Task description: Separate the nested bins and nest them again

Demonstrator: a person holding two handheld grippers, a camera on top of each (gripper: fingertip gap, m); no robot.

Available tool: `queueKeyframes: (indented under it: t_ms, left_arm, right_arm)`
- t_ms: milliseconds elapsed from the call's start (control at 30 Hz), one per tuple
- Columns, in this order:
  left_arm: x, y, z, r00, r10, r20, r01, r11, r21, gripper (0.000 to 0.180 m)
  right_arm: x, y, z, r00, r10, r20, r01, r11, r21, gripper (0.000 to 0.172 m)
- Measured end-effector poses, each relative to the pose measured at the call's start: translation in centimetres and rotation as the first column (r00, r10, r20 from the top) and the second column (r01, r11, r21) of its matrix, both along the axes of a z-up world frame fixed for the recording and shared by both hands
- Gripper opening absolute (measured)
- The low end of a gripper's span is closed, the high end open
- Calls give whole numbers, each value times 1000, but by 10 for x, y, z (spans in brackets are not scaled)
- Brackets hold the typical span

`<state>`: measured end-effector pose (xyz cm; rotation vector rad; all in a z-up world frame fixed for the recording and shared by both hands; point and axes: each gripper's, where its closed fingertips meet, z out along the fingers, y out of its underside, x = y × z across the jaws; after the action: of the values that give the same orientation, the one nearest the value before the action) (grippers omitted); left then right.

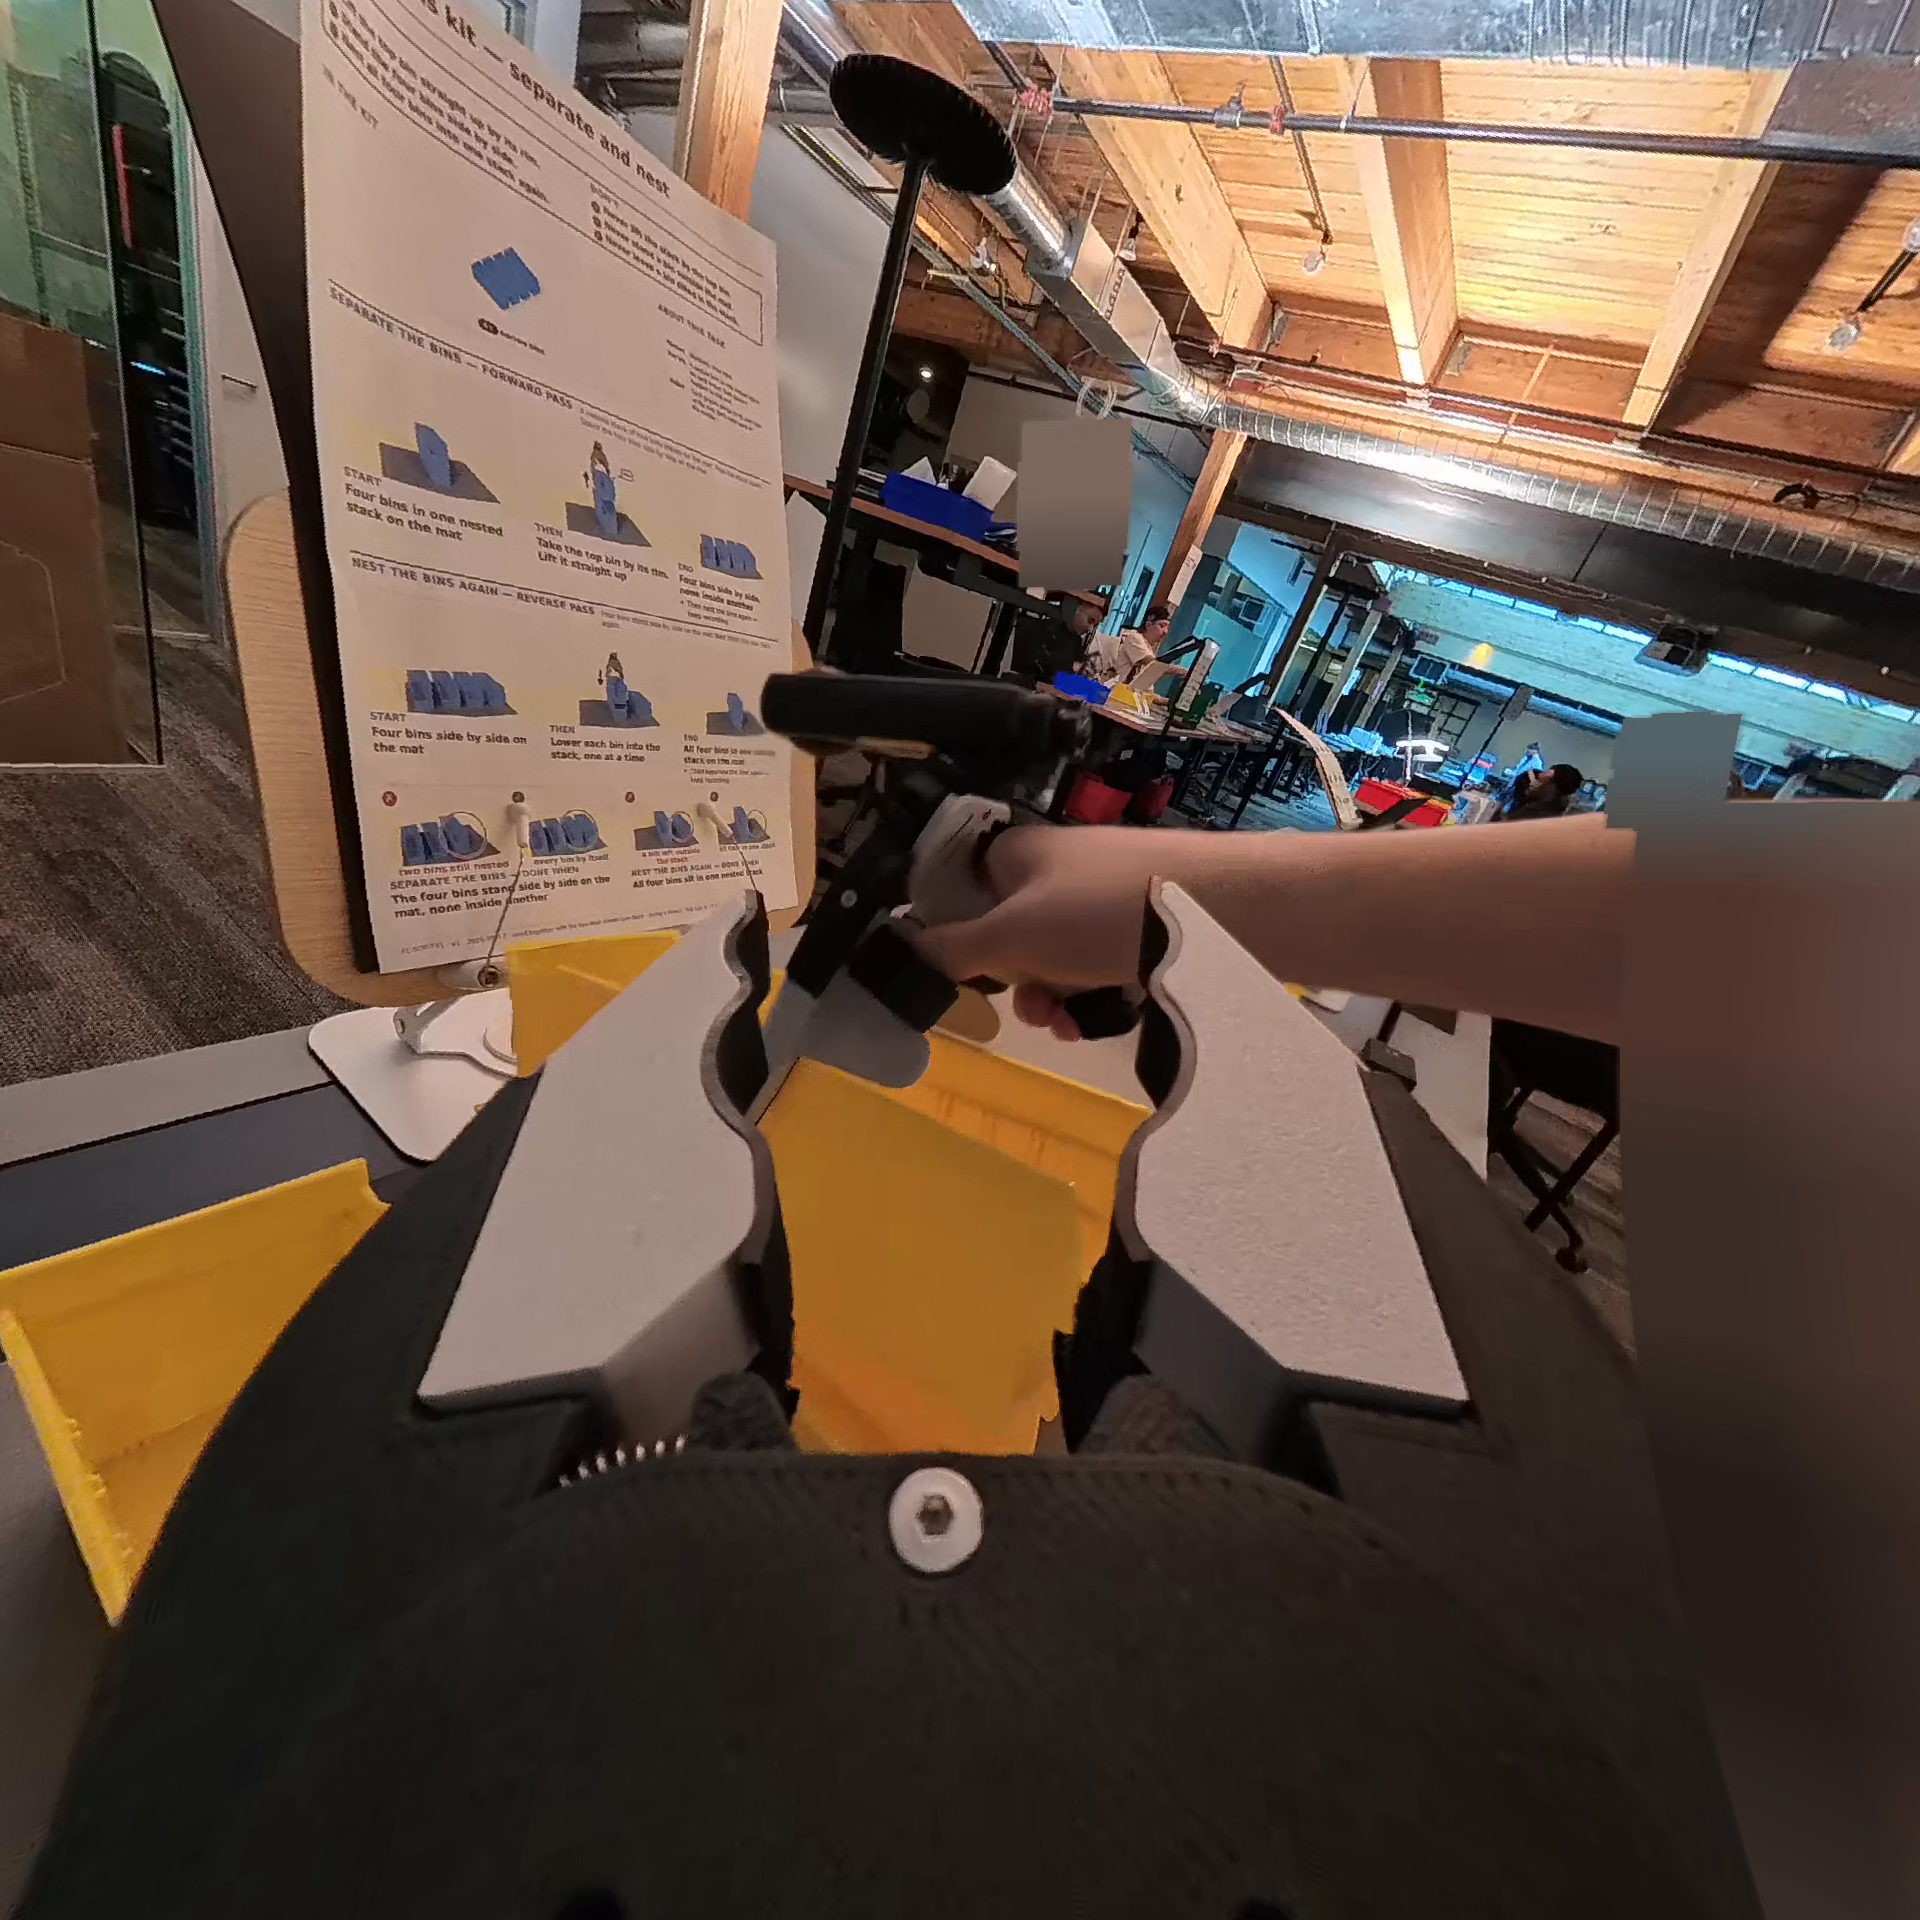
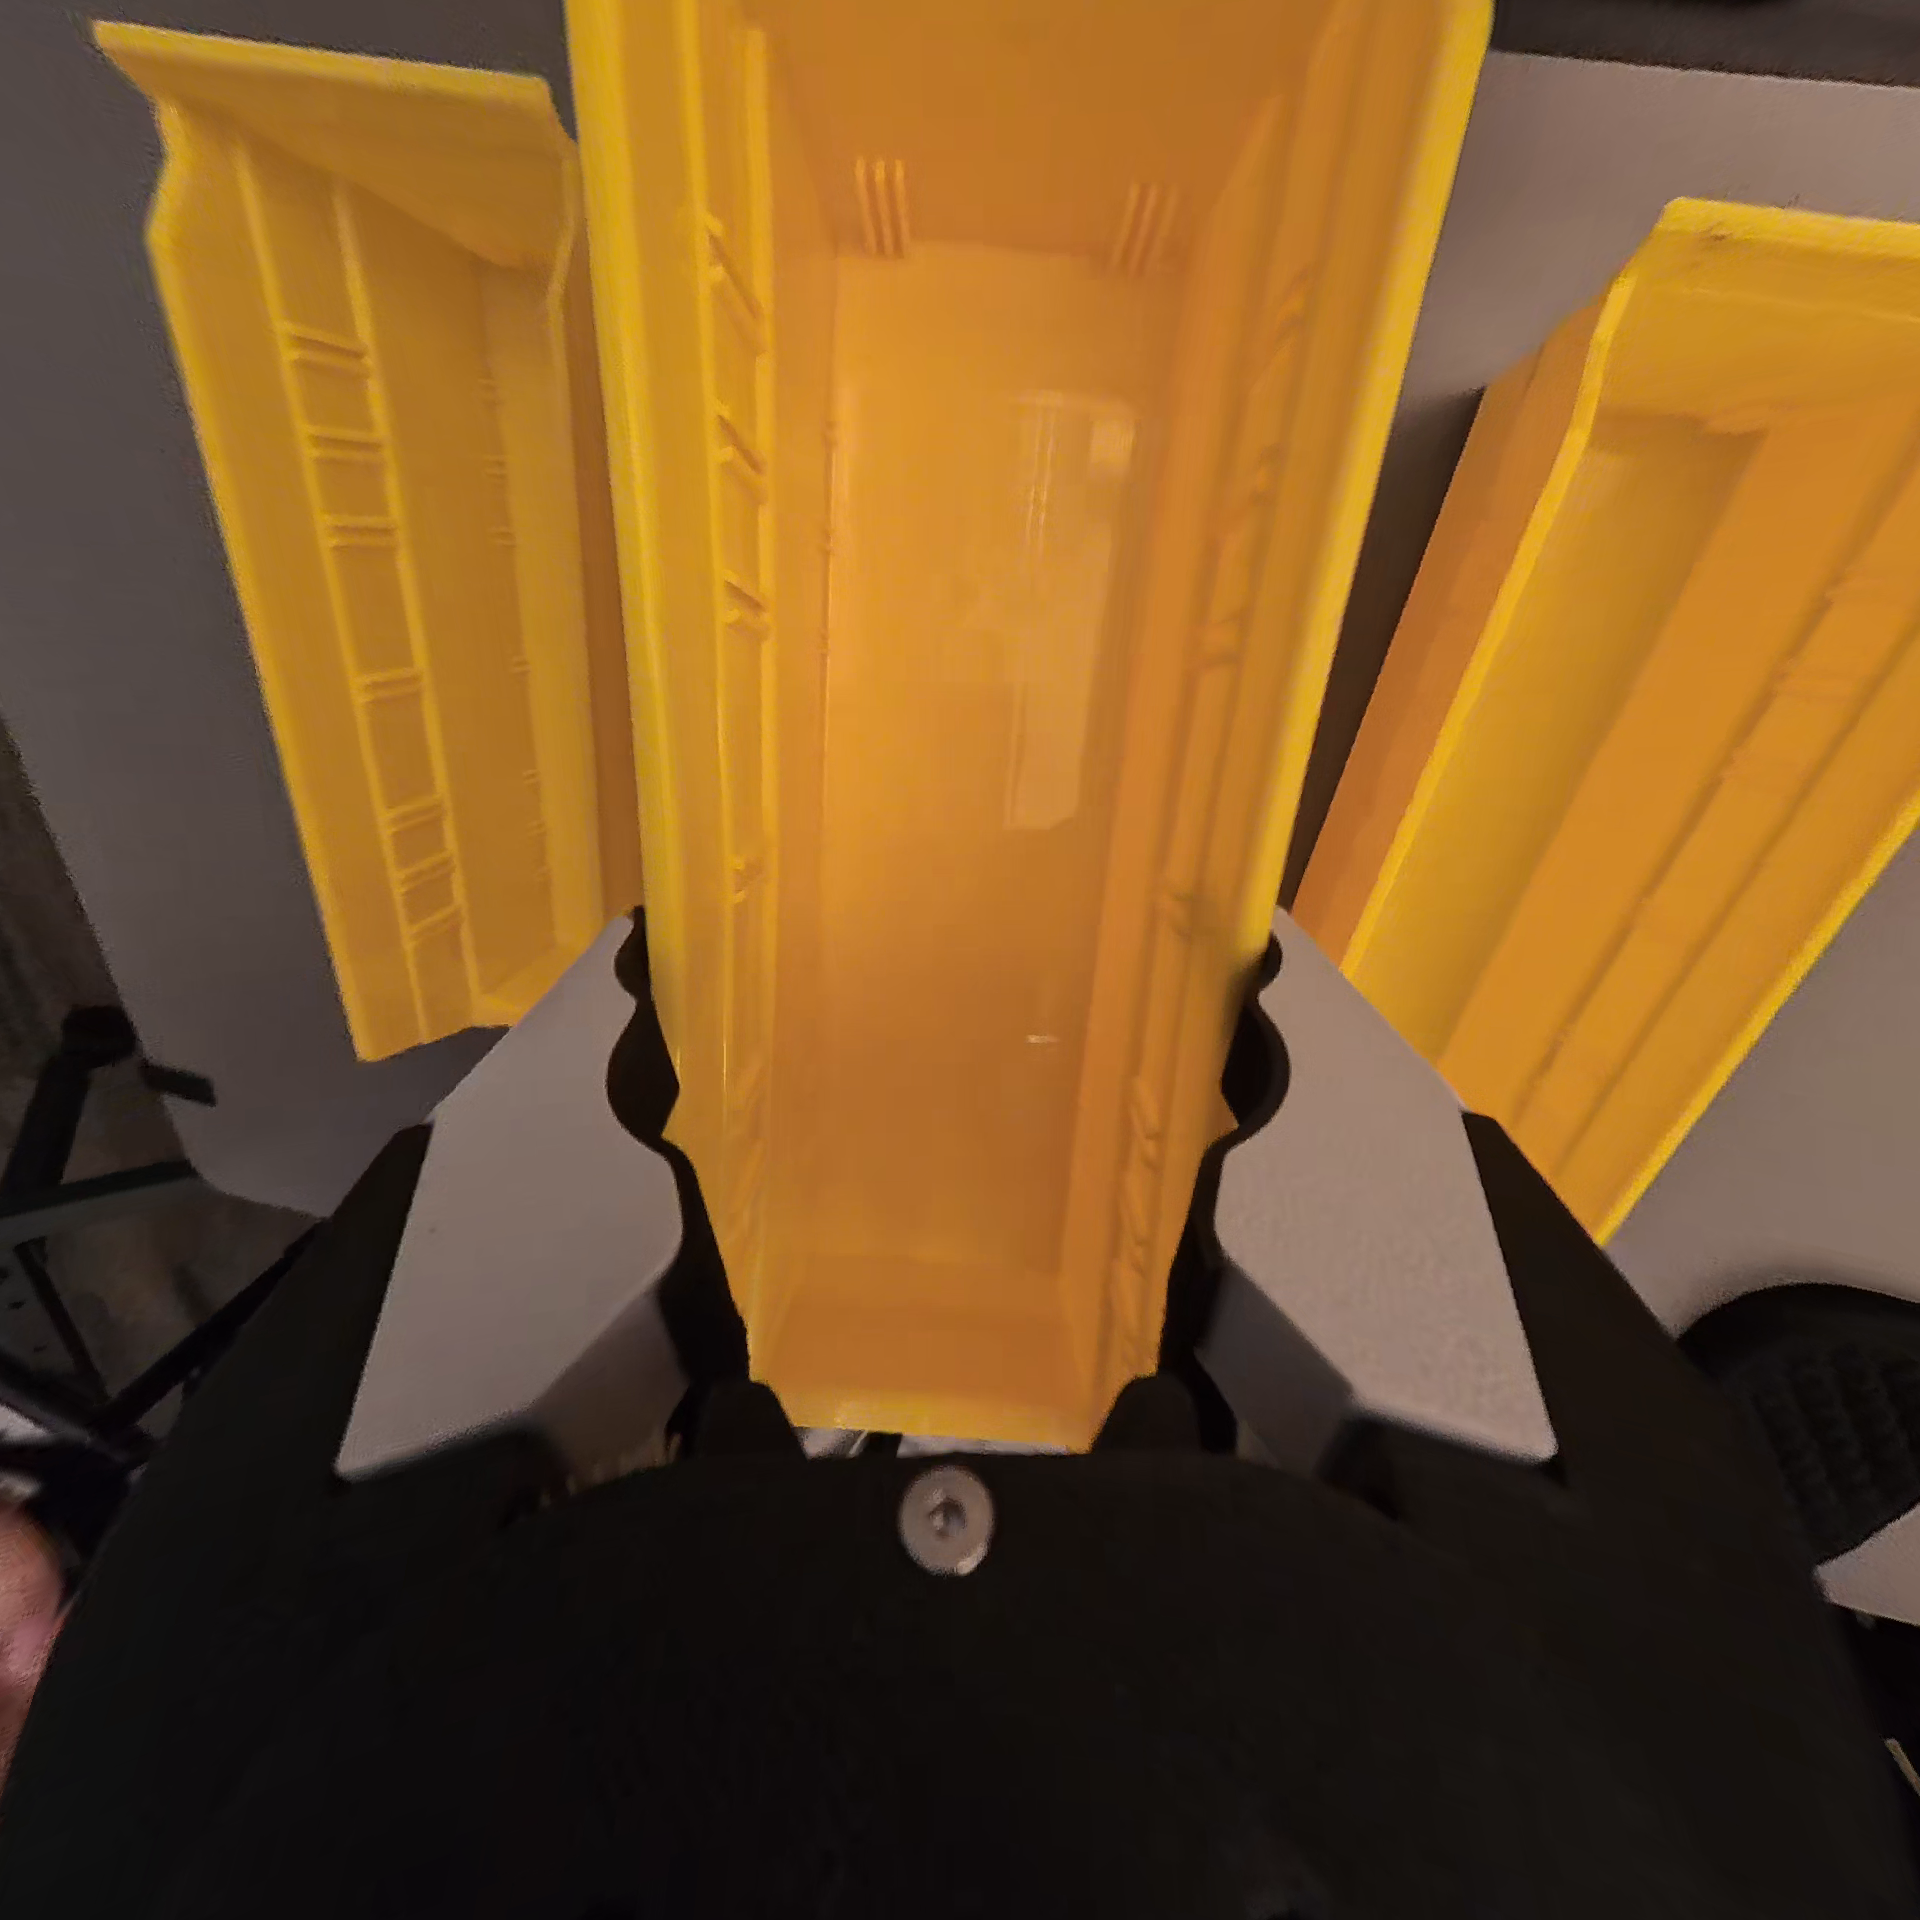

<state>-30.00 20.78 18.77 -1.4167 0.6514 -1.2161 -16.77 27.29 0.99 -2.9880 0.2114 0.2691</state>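
Right gripper clamped on long yellow plastic bin, wavy black pads pressing both ribbed side walls. Two more yellow bins, one at left, one at right, on grey table. Left gripper spread wide, holding nothing, hovering over smooth yellow bin end.

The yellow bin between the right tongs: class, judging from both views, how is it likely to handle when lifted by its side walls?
The yellow bin probably feels light: it is an empty, thin-walled shell. Its walls may flex inward a little under the right tongs, though the ribs along the sides likely stiffen them. The glossy plastic may slip; the rim's lip should help it catch.
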Motion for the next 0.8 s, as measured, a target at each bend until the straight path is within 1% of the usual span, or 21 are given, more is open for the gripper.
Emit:
queueKeyframes:
  t_ms: [100, 200, 333, 433, 533, 600, 700, 800]
  left_arm:
    - [4, 0, -1, 1000, 3, -17, -3, 1000, 1, 71]
    - [8, -1, -2, 1000, 4, -29, -4, 1000, 5, 71]
    - [12, -1, -3, 999, 8, -46, -8, 1000, 6, 71]
    - [15, -2, -3, 998, 7, -55, -7, 1000, 10, 71]
    - [17, -4, -2, 998, 11, -60, -10, 1000, 18, 70]
    - [17, -6, -2, 998, 14, -65, -12, 1000, 22, 70]
    - [16, -11, 1, 998, 17, -64, -15, 999, 41, 70]
    - [14, -14, 6, 999, 17, -49, -15, 998, 55, 70]
  right_arm:
    - [10, -5, 24, 1000, 14, -21, -14, 1000, 26, 110]
    - [35, -10, 50, 999, -5, -43, 8, 997, 75, 110]
    - [95, -24, 74, 999, -43, -10, 44, 991, 129, 110]
    - [150, -38, 77, 994, -103, 32, 97, 982, 160, 110]
    - [201, -55, 68, 985, -146, 89, 129, 976, 173, 110]
    - [229, -67, 55, 980, -149, 136, 125, 977, 171, 110]
    - [261, -80, 25, 972, -158, 172, 126, 975, 184, 110]
    - [283, -90, -14, 968, -150, 202, 117, 979, 165, 110]
